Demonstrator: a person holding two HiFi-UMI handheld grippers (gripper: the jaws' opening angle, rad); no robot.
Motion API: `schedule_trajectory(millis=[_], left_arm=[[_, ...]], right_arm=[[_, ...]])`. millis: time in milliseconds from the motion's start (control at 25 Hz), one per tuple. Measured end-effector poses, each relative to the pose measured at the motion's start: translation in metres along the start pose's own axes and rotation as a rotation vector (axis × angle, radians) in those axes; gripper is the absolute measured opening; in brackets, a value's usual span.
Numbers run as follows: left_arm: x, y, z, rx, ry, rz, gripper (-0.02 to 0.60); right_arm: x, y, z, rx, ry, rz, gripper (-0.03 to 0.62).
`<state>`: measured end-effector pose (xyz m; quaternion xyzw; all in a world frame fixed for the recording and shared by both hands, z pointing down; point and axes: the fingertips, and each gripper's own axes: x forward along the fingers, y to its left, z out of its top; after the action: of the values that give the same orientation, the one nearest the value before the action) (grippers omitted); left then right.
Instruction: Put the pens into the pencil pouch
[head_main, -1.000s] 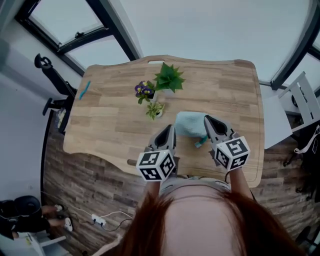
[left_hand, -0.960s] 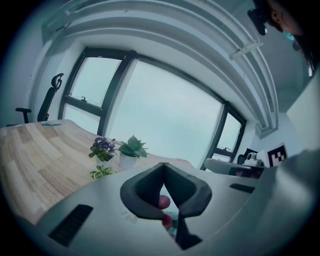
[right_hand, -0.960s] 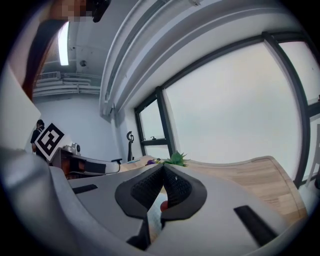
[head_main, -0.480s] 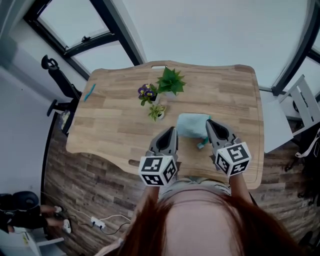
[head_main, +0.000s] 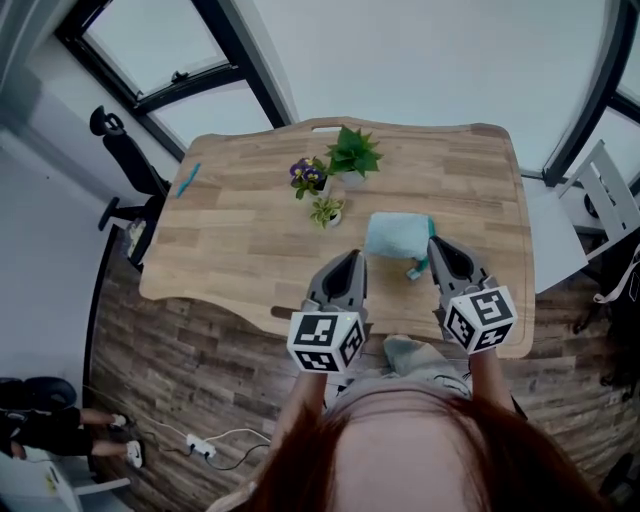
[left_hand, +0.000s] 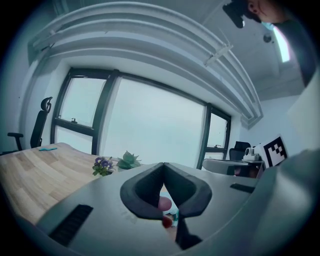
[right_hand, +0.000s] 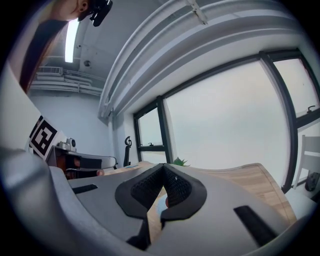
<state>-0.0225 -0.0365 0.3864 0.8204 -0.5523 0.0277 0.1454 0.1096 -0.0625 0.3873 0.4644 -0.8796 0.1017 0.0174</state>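
A light-blue pencil pouch lies on the wooden table, near its front right. Pen ends stick out at the pouch's near right corner. In the left gripper view they show as small pink and red tips below the jaws. Another teal pen lies alone at the table's far left. My left gripper hovers left of the pouch, shut and empty. My right gripper hovers at the pouch's right edge above the pens, also shut and empty.
Three small potted plants stand behind the pouch: purple flowers, a green succulent and a small pale plant. A black chair stands off the table's left, a white chair off its right. A power strip lies on the floor.
Both grippers have risen and drawn back a little from the pouch, still shut. The pouch and pens lie as before.
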Motion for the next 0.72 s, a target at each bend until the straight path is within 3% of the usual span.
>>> schedule_trajectory(millis=[400, 720], left_arm=[[-0.046, -0.015, 0.002, 0.049, -0.028, 0.008, 0.003], [-0.069, -0.027, 0.003, 0.044, -0.043, 0.005, 0.002]], right_arm=[[-0.039, 0.026, 0.012, -0.058, -0.065, -0.042, 0.0], [-0.065, 0.032, 0.021, -0.072, -0.092, -0.073, 0.0]])
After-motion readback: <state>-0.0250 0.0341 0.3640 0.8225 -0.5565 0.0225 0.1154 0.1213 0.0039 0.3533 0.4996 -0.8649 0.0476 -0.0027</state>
